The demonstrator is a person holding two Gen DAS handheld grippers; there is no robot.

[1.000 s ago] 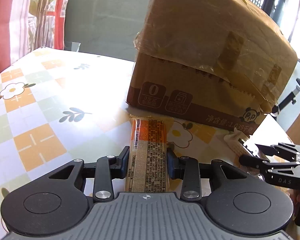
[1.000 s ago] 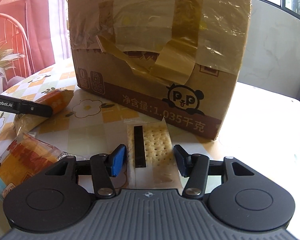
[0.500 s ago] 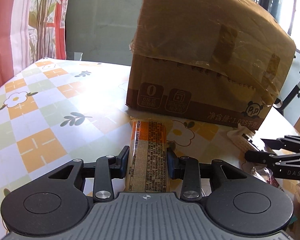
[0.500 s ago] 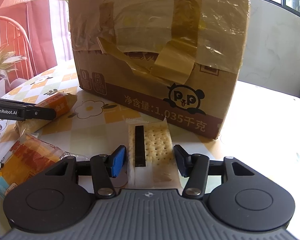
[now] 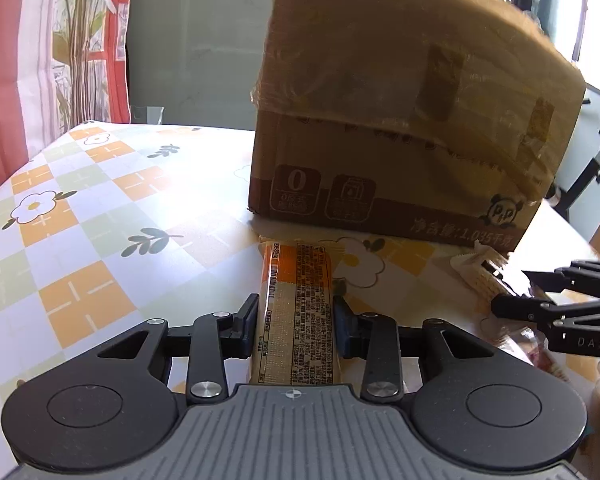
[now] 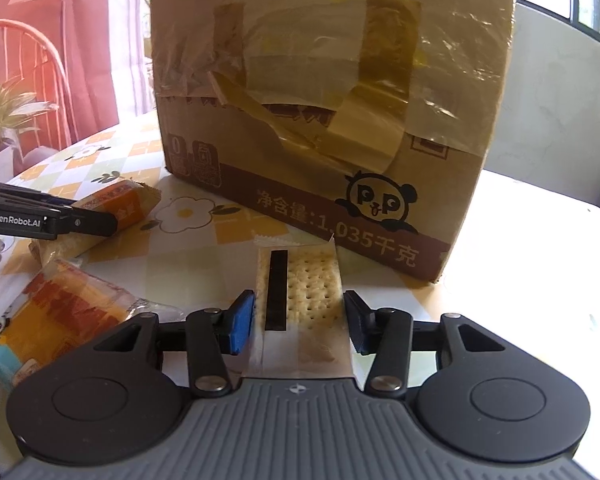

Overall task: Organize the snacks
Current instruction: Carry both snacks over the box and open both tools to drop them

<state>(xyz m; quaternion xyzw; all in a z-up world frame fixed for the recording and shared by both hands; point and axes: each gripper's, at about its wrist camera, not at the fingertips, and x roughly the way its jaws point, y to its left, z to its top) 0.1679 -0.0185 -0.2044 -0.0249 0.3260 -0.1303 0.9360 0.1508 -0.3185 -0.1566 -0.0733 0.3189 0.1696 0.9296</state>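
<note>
Snacks lie scattered on the flower-patterned worktop point(image 5: 100, 208) in front of a big taped cardboard box point(image 6: 332, 112) with a panda print, which stands at the back, probably as the place they are to go. Nearest the person, at the left of the right wrist view, a loose orange snack bag point(image 6: 60, 320) waits its turn, untouched. The left gripper point(image 5: 296, 324) has its fingers point(image 5: 244, 320) clamped on the sides of a long orange biscuit pack point(image 5: 296, 312), gripped across its narrow width so it will lift without bending. The right gripper point(image 6: 300, 320) straddles a clear-wrapped cracker pack point(image 6: 304, 292) lying just before the box; its fingers point(image 6: 240, 320) are closing on it, with the pads not yet clearly pressing the wrapper. I'd say both hands are taking one pack each.
</note>
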